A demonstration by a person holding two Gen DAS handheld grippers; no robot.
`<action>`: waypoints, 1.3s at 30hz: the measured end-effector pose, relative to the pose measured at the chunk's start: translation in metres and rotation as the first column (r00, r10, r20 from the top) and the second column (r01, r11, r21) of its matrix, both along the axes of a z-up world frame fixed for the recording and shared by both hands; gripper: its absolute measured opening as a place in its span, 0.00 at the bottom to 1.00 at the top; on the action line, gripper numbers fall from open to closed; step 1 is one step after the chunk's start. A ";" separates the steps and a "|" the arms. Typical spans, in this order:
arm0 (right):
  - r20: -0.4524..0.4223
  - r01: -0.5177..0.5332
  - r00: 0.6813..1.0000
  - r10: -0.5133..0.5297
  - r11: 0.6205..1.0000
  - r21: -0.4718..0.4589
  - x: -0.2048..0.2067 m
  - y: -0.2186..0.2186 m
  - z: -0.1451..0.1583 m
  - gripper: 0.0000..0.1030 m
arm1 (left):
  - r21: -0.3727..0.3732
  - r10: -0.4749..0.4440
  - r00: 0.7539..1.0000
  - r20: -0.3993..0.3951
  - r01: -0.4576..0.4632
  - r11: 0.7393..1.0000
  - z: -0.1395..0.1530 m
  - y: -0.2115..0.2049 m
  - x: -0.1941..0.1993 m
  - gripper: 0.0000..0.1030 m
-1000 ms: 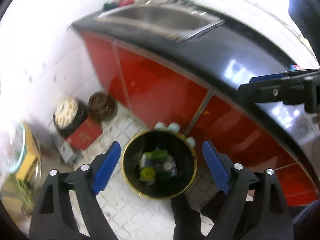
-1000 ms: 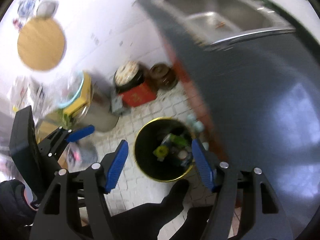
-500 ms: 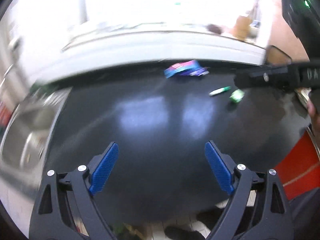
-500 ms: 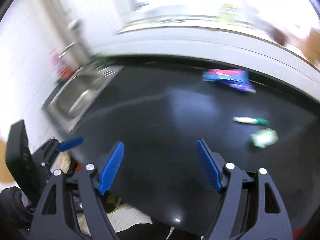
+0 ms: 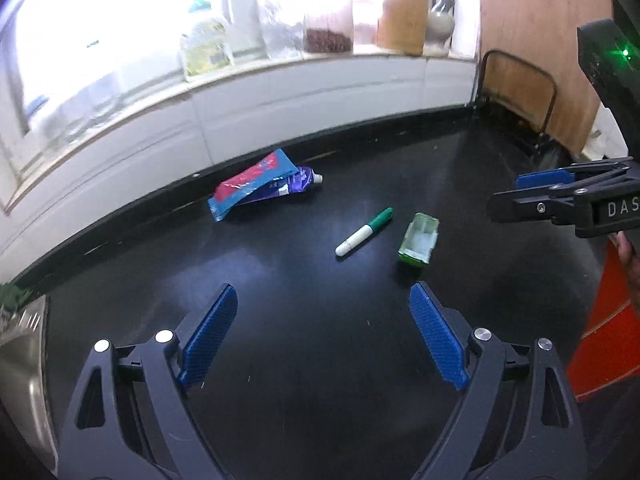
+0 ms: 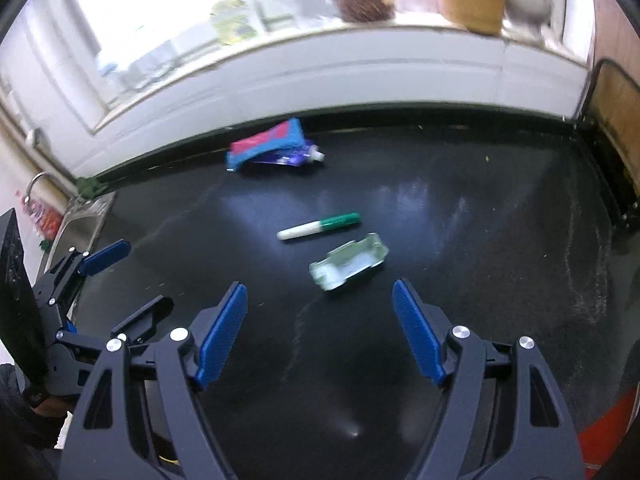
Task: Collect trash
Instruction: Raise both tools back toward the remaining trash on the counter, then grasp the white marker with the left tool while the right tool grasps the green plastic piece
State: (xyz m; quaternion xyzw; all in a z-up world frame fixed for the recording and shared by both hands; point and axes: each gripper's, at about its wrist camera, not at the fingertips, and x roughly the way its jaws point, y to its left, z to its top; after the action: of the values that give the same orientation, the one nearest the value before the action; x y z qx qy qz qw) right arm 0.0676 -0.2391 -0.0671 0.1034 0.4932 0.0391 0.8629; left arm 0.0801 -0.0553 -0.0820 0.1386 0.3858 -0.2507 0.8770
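Left wrist view: the left gripper [image 5: 323, 334] hangs wide and empty over the black counter [image 5: 320, 360]; beyond it lie a green marker [image 5: 363, 232], a small green carton [image 5: 419, 241] and a blue-pink wrapper [image 5: 256, 186]. Right wrist view: the right gripper [image 6: 319, 330], jaws just widened, holds nothing, with the carton [image 6: 349, 262] lying just ahead.

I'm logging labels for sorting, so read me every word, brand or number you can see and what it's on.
"DAS", cut off at the frame edge: on the right gripper body.
Toothpaste tube: print too blurred to read.
Blue and pink packet: blurred.
Green carton, marker: nothing legible.
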 end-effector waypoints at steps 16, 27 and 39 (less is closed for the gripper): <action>-0.208 -0.033 0.977 0.042 0.998 0.047 0.092 -0.018 -0.101 0.71 | 0.089 -0.177 0.978 -0.115 0.187 0.978 -0.090 -0.075 0.104 0.72; -0.207 -0.167 0.965 0.162 0.986 -0.008 0.086 -0.006 -0.101 0.23 | 0.096 -0.213 0.961 -0.177 0.232 0.968 -0.104 -0.090 0.120 0.12; -0.128 -0.172 0.977 0.172 0.985 0.006 0.086 -0.019 -0.067 0.19 | 0.044 -0.039 0.986 -0.161 0.047 0.998 -0.069 -0.073 0.102 0.12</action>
State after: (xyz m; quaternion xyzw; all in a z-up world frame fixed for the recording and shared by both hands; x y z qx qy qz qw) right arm 0.1532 -0.2583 -0.1345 0.0605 0.5549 0.1055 0.8230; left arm 0.1821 -0.1284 -0.1510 0.1472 0.4577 -0.2708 0.8340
